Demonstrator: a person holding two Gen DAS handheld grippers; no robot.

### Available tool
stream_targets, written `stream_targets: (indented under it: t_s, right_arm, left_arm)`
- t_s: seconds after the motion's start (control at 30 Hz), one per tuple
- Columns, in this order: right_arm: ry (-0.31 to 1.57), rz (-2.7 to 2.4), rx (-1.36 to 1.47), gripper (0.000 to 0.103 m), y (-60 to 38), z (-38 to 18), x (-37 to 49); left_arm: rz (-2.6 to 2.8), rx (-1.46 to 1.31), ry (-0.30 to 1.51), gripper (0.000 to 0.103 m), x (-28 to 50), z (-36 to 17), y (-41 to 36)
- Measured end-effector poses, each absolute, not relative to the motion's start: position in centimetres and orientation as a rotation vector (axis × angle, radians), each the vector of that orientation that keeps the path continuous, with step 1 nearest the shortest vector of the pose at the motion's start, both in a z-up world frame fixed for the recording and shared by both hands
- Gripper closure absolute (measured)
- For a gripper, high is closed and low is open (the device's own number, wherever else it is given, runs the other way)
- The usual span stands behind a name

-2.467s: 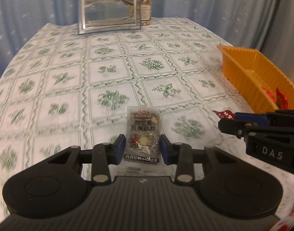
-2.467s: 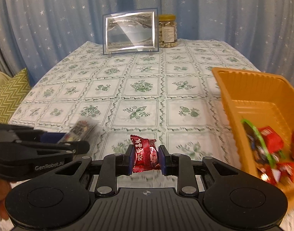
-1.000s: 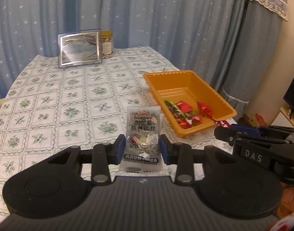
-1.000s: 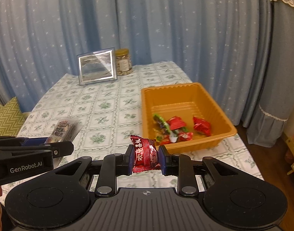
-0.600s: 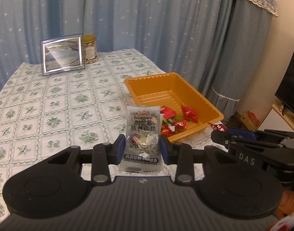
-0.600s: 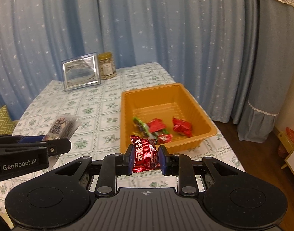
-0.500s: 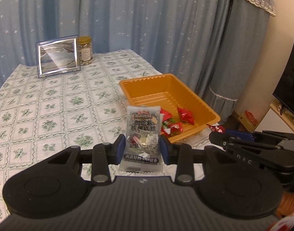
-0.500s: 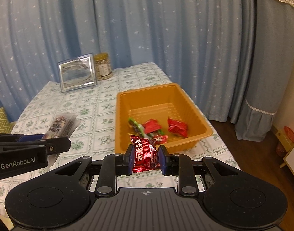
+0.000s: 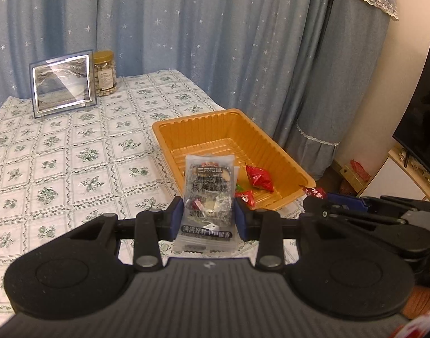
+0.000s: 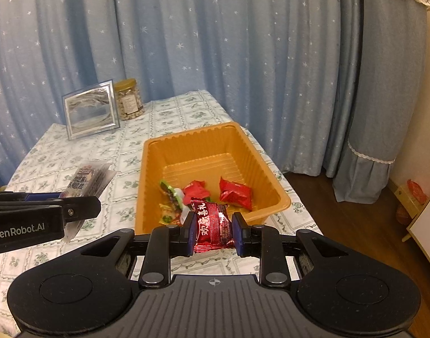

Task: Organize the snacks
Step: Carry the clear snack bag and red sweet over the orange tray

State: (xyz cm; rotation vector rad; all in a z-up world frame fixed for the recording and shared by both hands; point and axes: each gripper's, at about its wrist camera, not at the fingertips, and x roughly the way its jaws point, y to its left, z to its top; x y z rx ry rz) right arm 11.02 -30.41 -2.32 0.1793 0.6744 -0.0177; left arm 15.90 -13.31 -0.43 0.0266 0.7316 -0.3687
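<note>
We observed blue star-printed curtains (image 10: 215, 56) behind the scene; in front of them stood a table under a green floral tablecloth (image 9: 59, 155); at its far left corner a silver picture frame (image 9: 62, 86) stood upright, with a lidded jar (image 9: 104, 74) just beside it on the right. An orange tray (image 10: 215, 146) lay on the right part of the table, near its near edge; its floor held several red wrapped snacks (image 10: 235, 193) and one green-wrapped piece (image 10: 169, 191), grouped at the near end. We held the left gripper (image 9: 208, 218) in front of the tray's near left corner; its pads were clenched on a clear snack packet (image 9: 208, 194) with dark print, standing upright between them. We held the right gripper (image 10: 212, 232) just in front of the tray's near wall; its pads were clamped on a red candy packet (image 10: 212, 225), which overlapped the tray's near rim in the right wrist view.
</note>
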Motion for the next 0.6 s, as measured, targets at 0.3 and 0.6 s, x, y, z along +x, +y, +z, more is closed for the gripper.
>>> stream_targets:
  t_s: [0.3, 0.6]
  right_arm:
    - [0.680, -0.026, 0.163, 0.076, -31.3, -3.0, 13.9]
    - [0.683, -0.023, 0.154, 0.076, -32.0, -3.6, 17.4]
  left_arm:
    - [-0.376, 0.028, 0.748, 0.068, 19.1, -1.6, -14.5]
    - [-0.385, 0.034, 0.763, 0.068, 22.3, -2.7, -15.6]
